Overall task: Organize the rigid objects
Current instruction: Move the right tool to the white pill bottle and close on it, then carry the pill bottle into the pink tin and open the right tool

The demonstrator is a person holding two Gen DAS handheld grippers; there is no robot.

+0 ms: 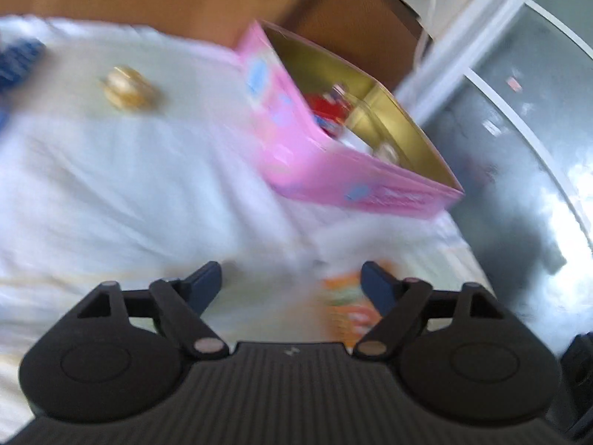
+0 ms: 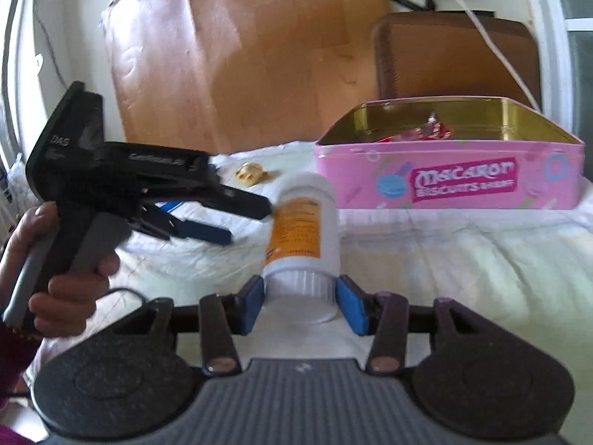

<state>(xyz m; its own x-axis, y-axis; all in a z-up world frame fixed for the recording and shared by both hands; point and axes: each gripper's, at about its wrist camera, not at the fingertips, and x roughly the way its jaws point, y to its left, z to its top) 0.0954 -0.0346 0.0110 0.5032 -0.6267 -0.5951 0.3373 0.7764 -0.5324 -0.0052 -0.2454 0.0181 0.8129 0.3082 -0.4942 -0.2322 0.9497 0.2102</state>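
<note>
My right gripper (image 2: 301,304) is shut on the ribbed cap end of a white bottle (image 2: 302,230) with an orange label, held above the white cloth. The bottle shows blurred in the left wrist view (image 1: 348,307). An open pink Macaron tin (image 2: 448,174) stands behind at the right, with red wrapped items inside; it also shows in the left wrist view (image 1: 296,148). My left gripper (image 1: 292,285) is open and empty; in the right wrist view it (image 2: 244,218) hovers just left of the bottle. A small gold object (image 2: 250,174) lies on the cloth, also seen in the left wrist view (image 1: 128,87).
A white cloth (image 2: 463,259) covers the surface. A wooden board (image 2: 237,55) and a brown panel (image 2: 456,55) stand behind it. A white cable (image 2: 493,40) runs down behind the tin. A blue patterned item (image 1: 15,63) lies at the cloth's far left.
</note>
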